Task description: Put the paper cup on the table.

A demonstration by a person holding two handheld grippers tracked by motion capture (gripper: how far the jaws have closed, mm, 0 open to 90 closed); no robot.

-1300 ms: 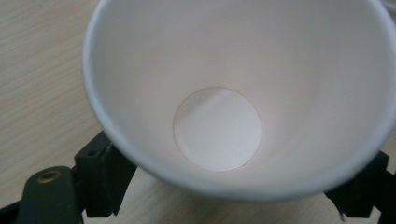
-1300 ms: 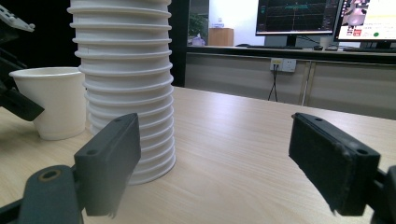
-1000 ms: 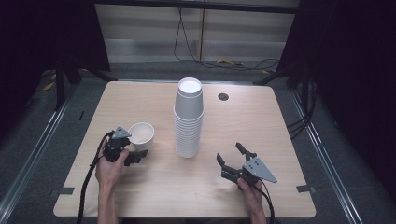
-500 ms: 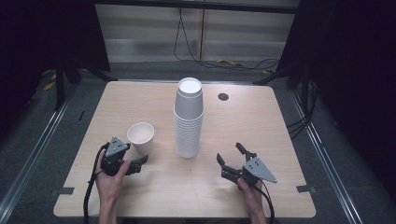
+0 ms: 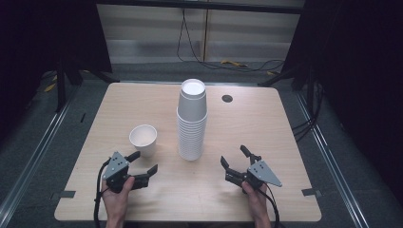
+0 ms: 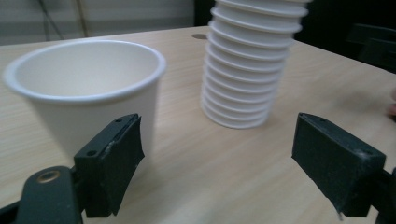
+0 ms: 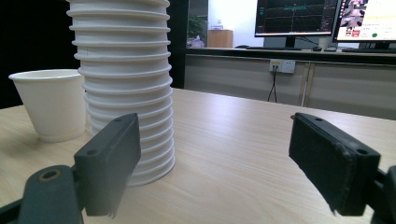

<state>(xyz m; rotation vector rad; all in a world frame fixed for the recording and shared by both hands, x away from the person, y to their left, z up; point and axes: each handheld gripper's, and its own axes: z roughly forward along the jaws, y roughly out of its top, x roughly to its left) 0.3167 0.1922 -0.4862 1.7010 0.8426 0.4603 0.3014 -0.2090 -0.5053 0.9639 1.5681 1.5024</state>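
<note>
The single white paper cup (image 5: 143, 138) stands left of the tall stack of white paper cups (image 5: 192, 121) on the pale wooden counter (image 5: 266, 128). Left hand-held gripper (image 5: 140, 170) and right hand-held gripper (image 5: 235, 164) both gape wide, empty. A careless sweep could topple the light stack.

Single cup (image 5: 143, 139) upright just left of cup stack (image 5: 192, 121); both mid-table (image 5: 266, 133).

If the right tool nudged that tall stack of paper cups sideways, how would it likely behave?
The stack of paper cups is tall on a narrow base, so it would probably tip rather than slide. It looks light, being thin paper. The top cup sits loosely higher, so it might shift off first.
</note>
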